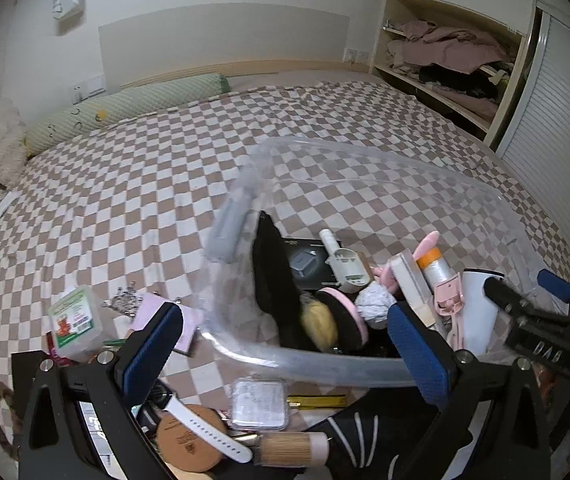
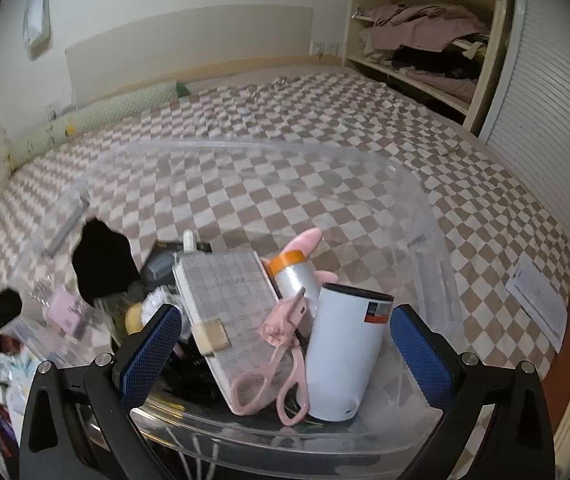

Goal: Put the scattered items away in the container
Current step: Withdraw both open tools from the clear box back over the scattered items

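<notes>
Right claw is spread as wide as it goes with nothing in it, hanging just over the near rim of the clear bin. Between the pads I'm looking straight down at the white tumbler, which stands upright against the pink curler and the checked notebook. My guess is the tumbler is sitting where it got dropped, propped by the pile so it doesn't tip.

Left claw is open too and empty, hovering across the bin's near-left corner, so I reckon it's between picks. Under it is what still needs tidying: a white watch draped over a round brown tin, a small clear case, a wooden brush, and further left a green-label box and a pink pad, all on the checked bed.

Bin's got a decent heap, but the far half looks bare, so there's room. Looks like the watch is the easiest next grab, lying on top.
</notes>
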The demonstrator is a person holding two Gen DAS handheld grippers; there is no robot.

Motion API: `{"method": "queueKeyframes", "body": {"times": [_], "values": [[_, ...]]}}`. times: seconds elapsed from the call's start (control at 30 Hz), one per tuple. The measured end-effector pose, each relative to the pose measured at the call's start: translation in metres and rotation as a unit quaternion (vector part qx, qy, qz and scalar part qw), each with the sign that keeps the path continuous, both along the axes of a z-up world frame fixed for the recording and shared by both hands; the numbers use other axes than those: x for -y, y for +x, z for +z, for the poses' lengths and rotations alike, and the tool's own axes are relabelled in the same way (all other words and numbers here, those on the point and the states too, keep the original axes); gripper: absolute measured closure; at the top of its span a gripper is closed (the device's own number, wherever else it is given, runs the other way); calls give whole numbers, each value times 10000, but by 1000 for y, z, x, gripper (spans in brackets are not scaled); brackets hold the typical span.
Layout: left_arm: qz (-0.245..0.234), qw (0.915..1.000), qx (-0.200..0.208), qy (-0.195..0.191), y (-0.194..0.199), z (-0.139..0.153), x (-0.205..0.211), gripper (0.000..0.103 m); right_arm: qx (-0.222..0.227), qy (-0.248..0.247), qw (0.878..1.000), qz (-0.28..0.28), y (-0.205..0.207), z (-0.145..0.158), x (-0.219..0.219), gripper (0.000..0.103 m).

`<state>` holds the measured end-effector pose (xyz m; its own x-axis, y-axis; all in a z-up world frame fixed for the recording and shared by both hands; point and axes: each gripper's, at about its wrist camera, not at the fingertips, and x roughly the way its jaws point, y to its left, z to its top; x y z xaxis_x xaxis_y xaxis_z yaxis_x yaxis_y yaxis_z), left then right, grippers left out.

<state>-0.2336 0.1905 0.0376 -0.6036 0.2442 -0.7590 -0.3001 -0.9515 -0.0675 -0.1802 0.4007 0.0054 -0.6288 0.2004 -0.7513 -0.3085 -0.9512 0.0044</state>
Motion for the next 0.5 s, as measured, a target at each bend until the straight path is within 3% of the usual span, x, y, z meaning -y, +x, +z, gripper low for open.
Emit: {"method": "queueKeyframes", "body": {"times": [0.13,0.5], "values": [[61,9998,-185,5,7,9,18,0,-457,-209,9987,62,6,10,5,0],[440,9980,-401,193,27,32,75,0,-564,-97,9940,929,5,23,59,0]]}}
